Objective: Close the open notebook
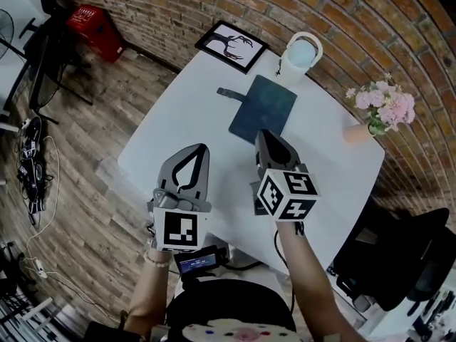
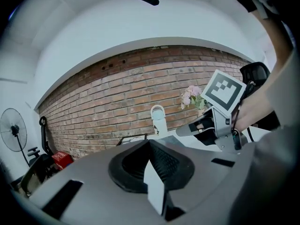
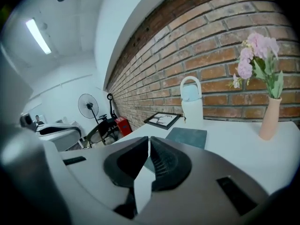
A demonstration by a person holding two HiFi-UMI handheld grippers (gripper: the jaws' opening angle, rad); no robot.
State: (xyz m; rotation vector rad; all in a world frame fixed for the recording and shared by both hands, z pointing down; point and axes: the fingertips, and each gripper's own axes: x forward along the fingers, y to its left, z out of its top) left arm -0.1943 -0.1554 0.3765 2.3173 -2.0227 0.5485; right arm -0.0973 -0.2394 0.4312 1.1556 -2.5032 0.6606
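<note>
The notebook lies closed and flat on the tabletop, toward the far edge beside the bottle; bare surface flanks it; left gripper and right gripper are both clenched, empty, nearer the front edge.

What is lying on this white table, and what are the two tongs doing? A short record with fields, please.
table: white table, brick wall behind it
notebook: dark teal notebook, flat, cover shut
picture frame: black picture frame, flat at the far left corner
bottle: pale bottle with a loop handle, just beyond the notebook
vase: vase of pink flowers, at the right edge
left tongs: left tongs, shut, holding nothing
right tongs: right tongs, shut, holding nothing, pointed toward the notebook
</note>
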